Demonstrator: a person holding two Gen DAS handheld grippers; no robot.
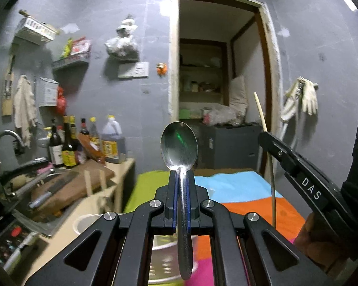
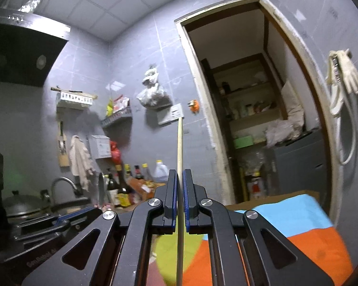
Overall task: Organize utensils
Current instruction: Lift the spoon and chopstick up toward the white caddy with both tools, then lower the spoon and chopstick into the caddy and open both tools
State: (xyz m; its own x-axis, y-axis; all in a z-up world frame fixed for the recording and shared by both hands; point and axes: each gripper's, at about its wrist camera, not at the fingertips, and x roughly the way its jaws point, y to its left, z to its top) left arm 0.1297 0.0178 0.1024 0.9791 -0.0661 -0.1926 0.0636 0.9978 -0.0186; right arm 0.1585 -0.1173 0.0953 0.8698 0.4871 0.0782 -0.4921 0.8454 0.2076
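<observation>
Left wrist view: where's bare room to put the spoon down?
The colourful cloth ahead, from its green strip by the counter across blue and orange to the chopstick, looks bare. Crowded: the counter on the left, with bottles, cutting board and sink. The white basket sits directly below the left gripper.

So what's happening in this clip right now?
A person is sorting utensils in a kitchen with a gripper in each hand. The left gripper is shut on a metal spoon, bowl pointing up. The right gripper is shut on a single wooden chopstick, also held upright. Both are held in the air above a colourful cloth, and a white perforated container sits below the left gripper. Neither utensil has been put anywhere yet.
</observation>
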